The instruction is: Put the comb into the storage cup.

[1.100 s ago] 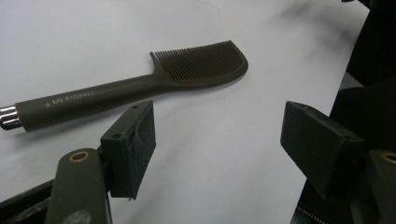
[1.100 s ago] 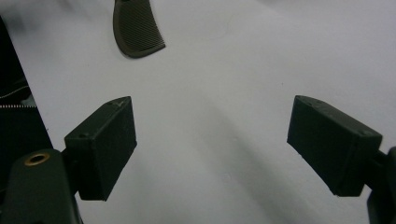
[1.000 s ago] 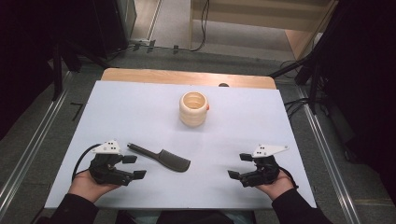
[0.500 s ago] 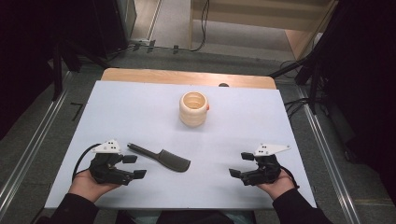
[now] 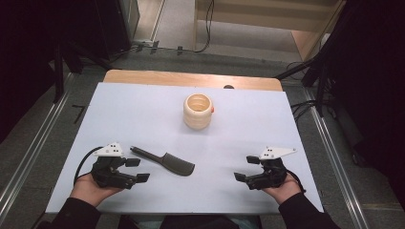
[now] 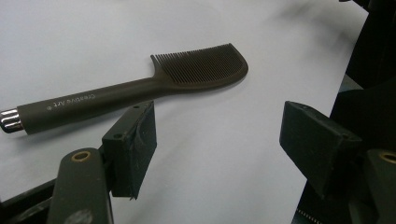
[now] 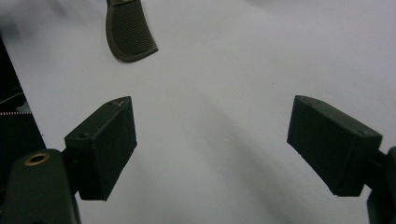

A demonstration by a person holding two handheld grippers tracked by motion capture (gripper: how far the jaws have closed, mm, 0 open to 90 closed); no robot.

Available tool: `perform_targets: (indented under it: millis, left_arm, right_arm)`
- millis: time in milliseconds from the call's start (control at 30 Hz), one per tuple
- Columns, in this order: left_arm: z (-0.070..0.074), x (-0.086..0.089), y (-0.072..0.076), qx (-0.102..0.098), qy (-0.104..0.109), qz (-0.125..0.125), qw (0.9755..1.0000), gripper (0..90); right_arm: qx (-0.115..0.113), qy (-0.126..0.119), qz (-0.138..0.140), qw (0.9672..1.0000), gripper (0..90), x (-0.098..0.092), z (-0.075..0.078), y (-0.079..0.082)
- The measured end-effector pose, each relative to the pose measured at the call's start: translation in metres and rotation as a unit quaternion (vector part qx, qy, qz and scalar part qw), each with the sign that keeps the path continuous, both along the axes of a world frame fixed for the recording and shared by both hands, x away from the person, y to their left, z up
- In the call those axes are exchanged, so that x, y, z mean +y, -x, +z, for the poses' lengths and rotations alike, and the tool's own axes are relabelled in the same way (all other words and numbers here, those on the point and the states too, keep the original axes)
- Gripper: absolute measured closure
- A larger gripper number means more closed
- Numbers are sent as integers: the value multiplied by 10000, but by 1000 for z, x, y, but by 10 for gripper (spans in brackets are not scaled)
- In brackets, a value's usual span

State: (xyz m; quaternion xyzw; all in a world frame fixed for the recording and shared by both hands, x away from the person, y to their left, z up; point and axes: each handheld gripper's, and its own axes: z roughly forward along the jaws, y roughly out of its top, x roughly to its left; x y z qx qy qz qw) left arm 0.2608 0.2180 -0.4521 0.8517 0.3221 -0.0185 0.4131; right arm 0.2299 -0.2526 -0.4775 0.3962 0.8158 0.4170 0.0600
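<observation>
A dark brown comb point(image 5: 165, 161) with a long handle lies flat on the white table point(image 5: 143, 114), between the two hands. In the left gripper view the comb point(image 6: 140, 86) lies just beyond the jaws, its metal-tipped handle end to the left. My left gripper point(image 5: 137, 170) rests at the front left, open and empty, right beside the comb's handle. My right gripper point(image 5: 246, 168) rests at the front right, open and empty, well apart from the comb. In the right gripper view the comb's toothed head point(image 7: 130, 35) shows at the top left.
A cream ribbed cup point(image 5: 197, 110) with a small red spot on its side stands upright at the back middle of the table. A wooden strip point(image 5: 191, 79) runs along the far edge. Metal rails and cables flank the table on the floor.
</observation>
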Motion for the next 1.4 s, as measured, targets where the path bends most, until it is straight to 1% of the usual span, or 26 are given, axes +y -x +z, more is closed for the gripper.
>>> perform_targets:
  millis: [333,367,533,633,733,767,867,933,1033,1100,1167,1200,1300,1333,1400]
  left_arm:
    - [0,0,0,13,-1,10,10000,281]
    - [0,0,0,19,27,7,10000,281]
    - [0,0,0,15,-15,33,10000,281]
    - [1,0,-2,65,39,50,10000,281]
    - [2,-1,-2,86,41,72,9999,282]
    - [3,-1,-3,91,17,55,9999,304]
    - [4,-4,-3,21,-16,45,10000,303]
    - [5,-6,-4,24,-9,50,10000,303]
    - [6,-11,-7,45,-5,-11,10000,303]
    - [7,-14,-8,16,-25,-86,10000,302]
    - [8,-19,-8,-71,-65,-173,9998,301]
    - [8,-21,-9,-70,-57,-203,9998,301]
    - [9,-28,-12,-86,-128,-314,9994,299]
    - [9,-31,-13,-58,-118,-363,9993,298]
    - [9,-35,-15,-66,-120,-411,9991,299]
  right_arm:
    - [26,-27,8,10000,137,0,0,0]
    - [26,-18,19,10000,137,1,0,0]
    - [35,-8,10,10000,137,1,-1,0]
    - [32,-6,12,10000,137,1,-1,-1]
    - [36,-6,-4,10000,137,0,-1,-1]
    - [45,-15,-21,10000,137,0,-1,-1]
    - [47,-14,-23,10000,137,0,-1,-1]
    - [55,-7,-20,10000,137,0,-1,-1]
    - [57,1,-16,10000,137,-1,-1,0]
    - [61,12,-17,10000,137,-1,-1,-1]
    - [60,23,-27,10000,137,-1,-1,0]
    - [60,23,-27,10000,137,-1,-1,0]
    - [65,39,-43,10000,137,-1,-1,0]
    - [75,42,-43,10000,137,-1,-1,-1]
    - [68,46,-43,10000,137,-1,-1,-1]
